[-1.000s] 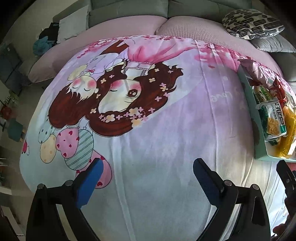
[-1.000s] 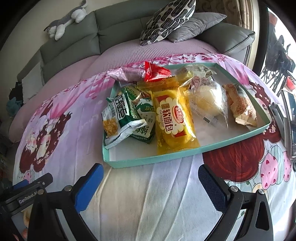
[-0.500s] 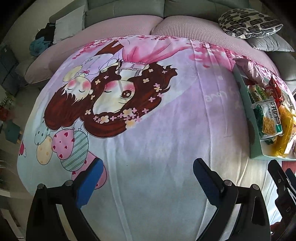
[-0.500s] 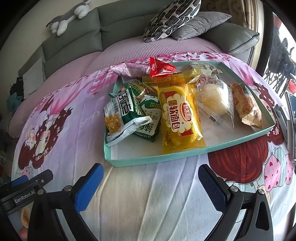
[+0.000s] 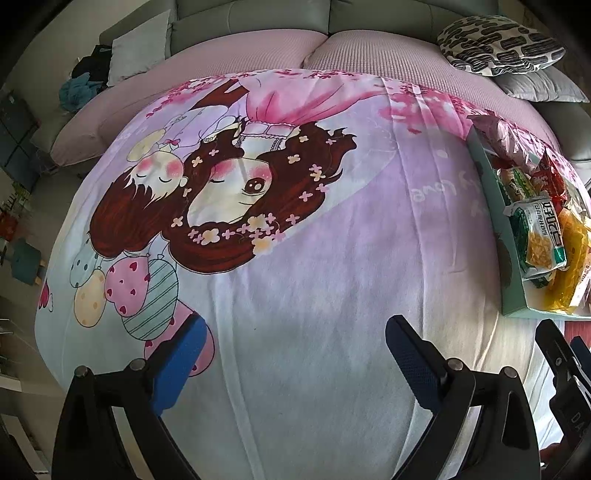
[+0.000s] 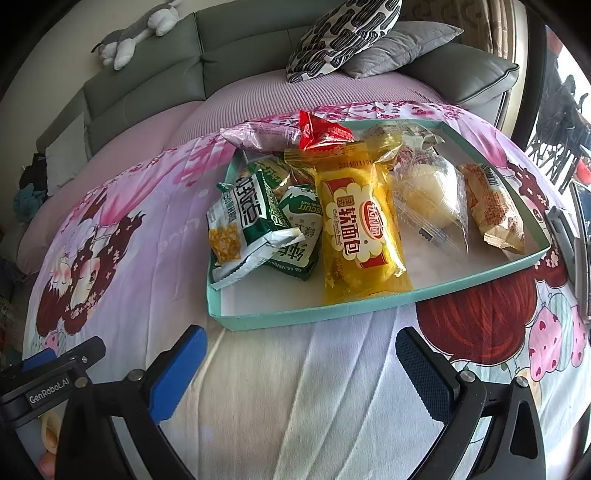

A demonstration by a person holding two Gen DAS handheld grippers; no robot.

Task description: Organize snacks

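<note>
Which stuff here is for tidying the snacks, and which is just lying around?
For the job:
teal tray
yellow bread packet
green biscuit packets
red packet
clear-wrapped bun
orange packet
pink packet
right gripper, open
left gripper, open

Just lying about:
patterned cushion
grey cushion
plush toy
cartoon sheet

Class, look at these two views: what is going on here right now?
A person holds two grippers over a cartoon-print bedsheet. The right gripper hangs open just short of a teal tray piled with snack packets, among them a yellow bread pack. The left gripper is open too, over bare sheet. Nothing is gripped.
</note>
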